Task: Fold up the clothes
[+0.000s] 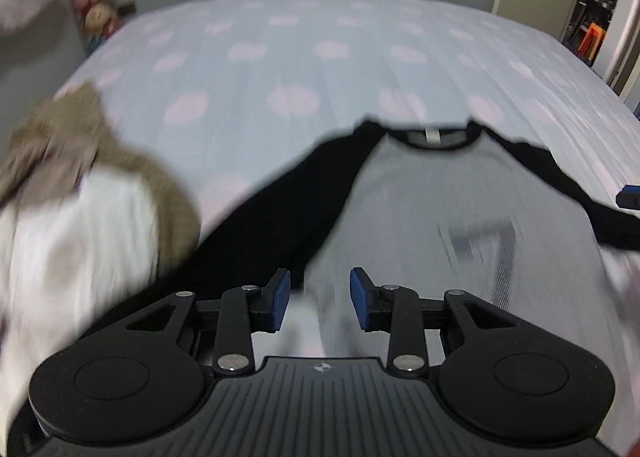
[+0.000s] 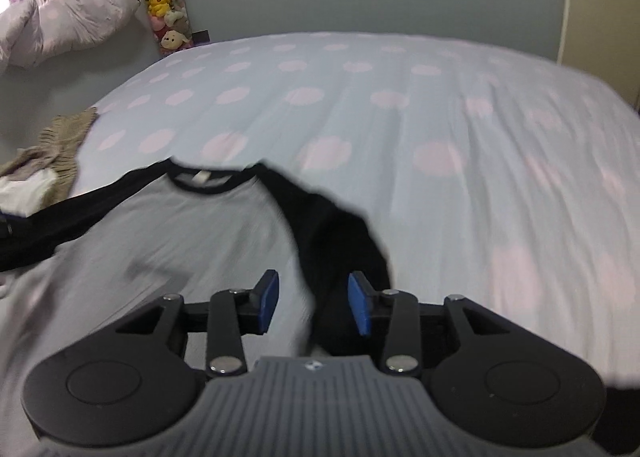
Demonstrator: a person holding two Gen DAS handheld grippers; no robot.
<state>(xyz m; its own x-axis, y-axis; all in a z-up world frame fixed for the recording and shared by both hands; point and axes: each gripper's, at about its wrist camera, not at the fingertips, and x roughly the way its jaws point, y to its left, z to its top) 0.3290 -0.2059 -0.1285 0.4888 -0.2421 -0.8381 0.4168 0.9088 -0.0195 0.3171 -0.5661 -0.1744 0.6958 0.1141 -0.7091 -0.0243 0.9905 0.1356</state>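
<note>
While the grey raglan shirt with black sleeves and a black neckband (image 1: 432,193) lies face up on the pale blue bed sheet with pink dots (image 1: 280,57), collar away from the person, both tools hover over its near part with nothing gripped. The left gripper (image 1: 319,297) has its blue-padded fingers (image 1: 280,291) parted above the seam of grey body and black sleeve (image 1: 288,201); the right gripper (image 2: 313,299) stands parted over the other black sleeve (image 2: 336,233), which is bunched.

Risks, as I judge them: closing on that bunched sleeve could catch several layers and lock a crease into the fold. A pinch too deep may also grab the sheet. The heap of brown and white clothes (image 1: 80,209) lies close to the left sleeve and could be dragged along.
</note>
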